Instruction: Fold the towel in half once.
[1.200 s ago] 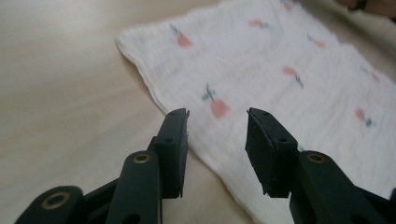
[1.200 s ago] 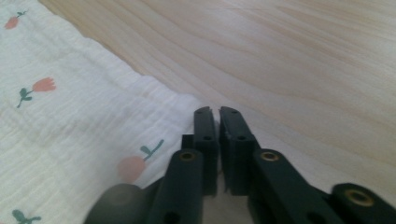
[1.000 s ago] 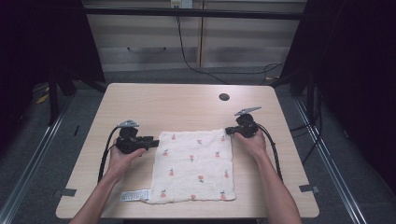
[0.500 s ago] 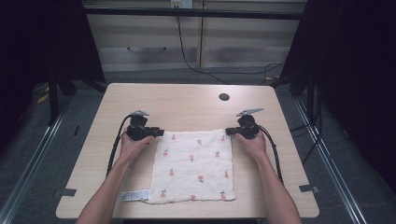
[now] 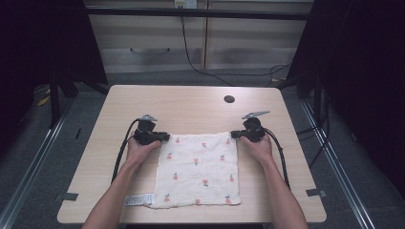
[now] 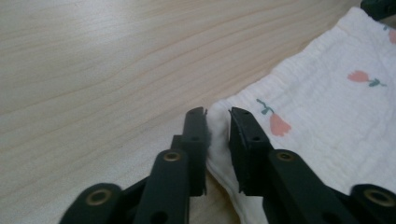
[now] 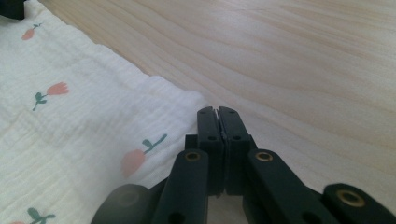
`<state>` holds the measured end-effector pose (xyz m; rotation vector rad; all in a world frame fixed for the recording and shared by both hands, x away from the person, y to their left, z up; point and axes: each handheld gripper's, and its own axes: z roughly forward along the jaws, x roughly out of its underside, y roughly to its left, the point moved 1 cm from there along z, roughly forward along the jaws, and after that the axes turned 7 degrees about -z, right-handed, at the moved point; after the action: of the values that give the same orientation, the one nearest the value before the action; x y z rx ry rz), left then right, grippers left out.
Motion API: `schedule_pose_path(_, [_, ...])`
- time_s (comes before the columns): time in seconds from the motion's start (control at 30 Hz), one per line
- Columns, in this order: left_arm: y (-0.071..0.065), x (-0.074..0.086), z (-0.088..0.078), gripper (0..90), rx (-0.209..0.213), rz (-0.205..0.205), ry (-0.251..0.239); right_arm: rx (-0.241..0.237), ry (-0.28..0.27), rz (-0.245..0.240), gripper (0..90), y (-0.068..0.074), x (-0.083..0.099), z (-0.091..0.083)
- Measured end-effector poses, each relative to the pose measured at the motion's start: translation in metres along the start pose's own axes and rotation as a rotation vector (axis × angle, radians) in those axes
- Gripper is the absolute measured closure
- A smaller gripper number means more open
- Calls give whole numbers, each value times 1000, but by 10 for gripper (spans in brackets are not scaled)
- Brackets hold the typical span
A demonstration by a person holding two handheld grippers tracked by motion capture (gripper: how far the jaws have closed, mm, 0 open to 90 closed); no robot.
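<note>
left gripper [image 6: 217, 122] closing on cloth [image 6: 327, 116] corner, table [image 6: 93, 70]

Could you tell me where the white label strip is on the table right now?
In the high view the white label strip lies at the cloth's near left corner, by the table's front edge.

Pale wooden tabletop [image 5: 191, 102] and its surroundings

A small round dark hole [image 5: 229, 99] sits near the tabletop's far edge, toward the far right corner; black cables [image 5: 196, 62] trail across the grey floor [image 5: 43, 157] beyond it, before light wooden cabinet drawers [image 5: 148, 43].
</note>
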<state>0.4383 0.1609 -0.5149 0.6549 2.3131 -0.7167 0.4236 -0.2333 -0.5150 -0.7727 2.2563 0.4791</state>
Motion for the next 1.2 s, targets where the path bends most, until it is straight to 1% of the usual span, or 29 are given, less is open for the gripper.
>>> schedule_pose_path(0.07, [-2, 1, 1, 846, 9, 14, 9, -3, -1, 8, 892, 0, 0, 0])
schedule_pose_path(0.1, [-3, 1, 1, 858, 8, 17, 8, -3, -4, 6, 892, 0, 0, 0])
schedule_pose_path(0.13, [-3, 1, 1, 867, 12, 11, 10, -3, -3, 9, 892, 0, 0, 0])
schedule_pose_path(0.17, [-2, 1, 1, 872, 28, 3, 12, -3, -3, 10, 892, 0, 0, 0])
schedule_pose_path(0.23, [-1, 2, 0, 874, 31, -7, 10, -6, -2, 14, 892, 1, 0, 0])
schedule_pose_path(0.27, [-1, 2, 0, 875, 34, -23, 7, -7, -2, 17, 892, 1, 0, 0])
schedule_pose_path(0.33, [0, 3, 0, 875, 35, -36, 2, -13, -4, 22, 893, 1, 0, 0])
schedule_pose_path(0.4, [1, 2, -2, 875, 44, -39, 6, -26, -21, 35, 893, 0, 0, -1])
schedule_pose_path(0.47, [1, 2, -5, 875, 54, -43, -10, -37, -46, 47, 893, 0, -3, -5])
schedule_pose_path(0.53, [2, 2, -8, 875, 61, -51, -26, -35, -65, 48, 893, 1, -6, -9])
schedule_pose_path(0.57, [2, 1, -11, 875, 74, -48, -30, -35, -69, 44, 893, 1, -7, -11])
schedule_pose_path(0.6, [1, 0, -13, 876, 81, -36, -35, -33, -74, 39, 893, 1, -8, -14])
schedule_pose_path(0.7, [-3, 0, -16, 876, 99, -36, -51, -33, -92, 37, 893, 1, -10, -21])
schedule_pose_path(0.73, [-3, -1, -17, 876, 99, -30, -56, -38, -100, 37, 893, 1, -10, -22])
schedule_pose_path(0.77, [-4, -2, -19, 876, 103, -32, -60, -41, -103, 40, 894, 1, -11, -24])
schedule_pose_path(0.83, [-3, -4, -23, 876, 127, -56, -87, -42, -108, 24, 894, 3, -13, -27])
schedule_pose_path(0.87, [-4, -6, -26, 876, 129, -69, -96, -41, -121, 20, 893, 4, -15, -32])
schedule_pose_path(0.9, [-4, -7, -27, 876, 124, -68, -97, -41, -121, 20, 893, 4, -15, -32])
schedule_pose_path(0.93, [-4, -8, -29, 876, 126, -71, -99, -42, -127, 26, 894, 4, -16, -33])
schedule_pose_path(0.97, [-4, -8, -31, 877, 136, -74, -107, -53, -145, 32, 894, 3, -17, -36])
schedule_pose_path(1.07, [-4, -10, -37, 877, 133, -62, -116, -66, -184, 46, 894, 3, -20, -43])
schedule_pose_path(1.2, [-5, -15, -45, 877, 128, -58, -139, -71, -204, 43, 894, 3, -24, -49])
